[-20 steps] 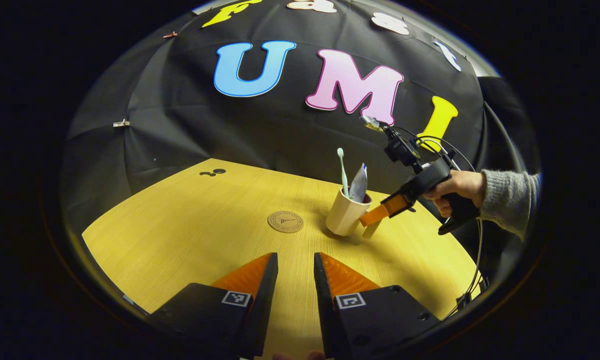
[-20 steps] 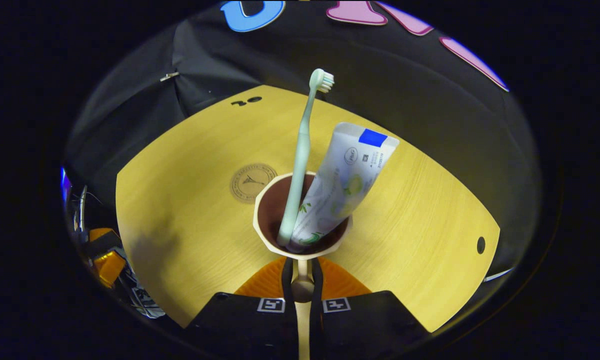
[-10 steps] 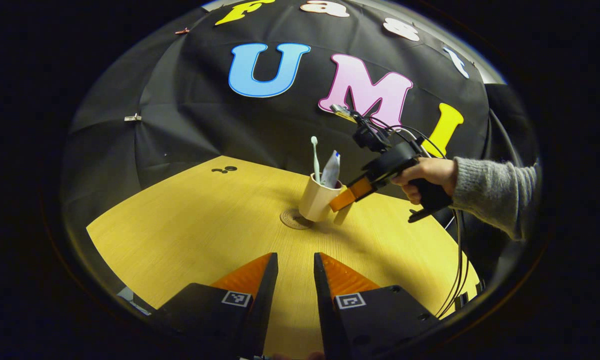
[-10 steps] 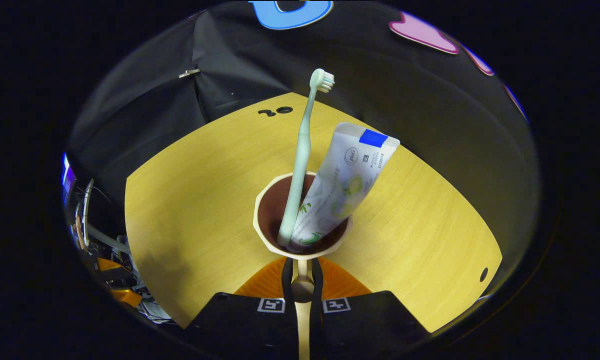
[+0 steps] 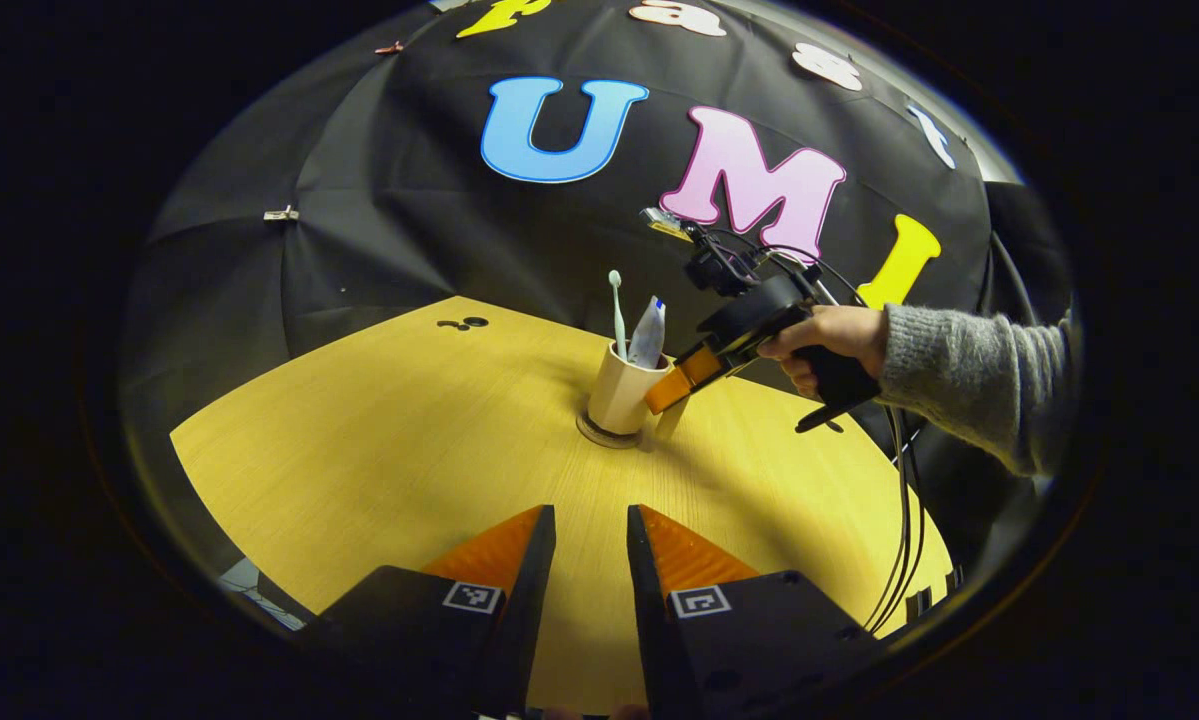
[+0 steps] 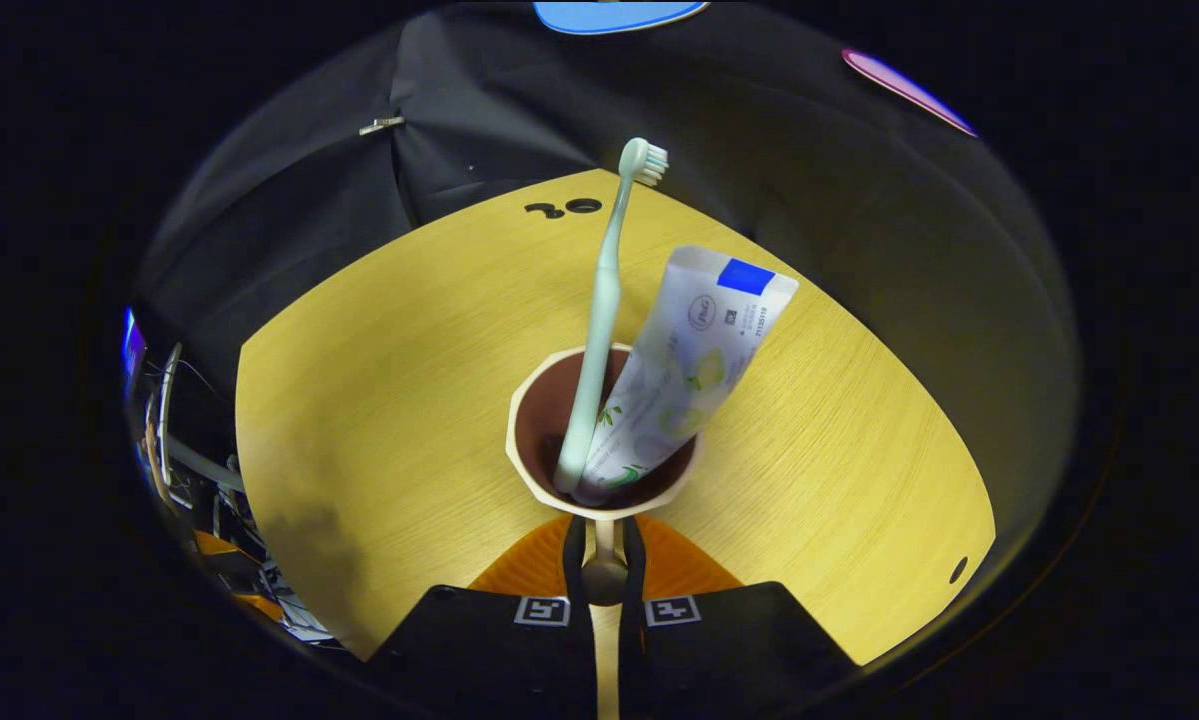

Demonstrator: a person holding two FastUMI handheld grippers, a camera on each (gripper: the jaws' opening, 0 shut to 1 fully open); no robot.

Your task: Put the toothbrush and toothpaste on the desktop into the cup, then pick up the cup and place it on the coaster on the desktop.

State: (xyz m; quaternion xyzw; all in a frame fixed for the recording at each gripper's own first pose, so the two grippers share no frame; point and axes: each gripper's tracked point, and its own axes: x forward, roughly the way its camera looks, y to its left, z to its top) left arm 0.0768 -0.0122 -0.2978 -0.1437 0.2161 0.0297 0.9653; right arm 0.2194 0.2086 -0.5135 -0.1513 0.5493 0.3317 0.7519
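Beige cup (image 5: 621, 396) on coaster (image 5: 599, 436) | right claw (image 6: 599, 548) clamps handle

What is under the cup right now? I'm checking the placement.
In the left gripper view, the coaster's rim peeks out beneath the cup; the rest is covered. Whether the cup rests on it can't be told.

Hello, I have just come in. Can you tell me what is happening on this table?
A person is doing a tidy-up task with two handheld grippers. The right gripper is shut on the handle of a cup that already holds the toothbrush and the toothpaste. In the left gripper view, the cup is over the round coaster, set on it or nearly so. The left gripper waits apart, fingers open, holding nothing.
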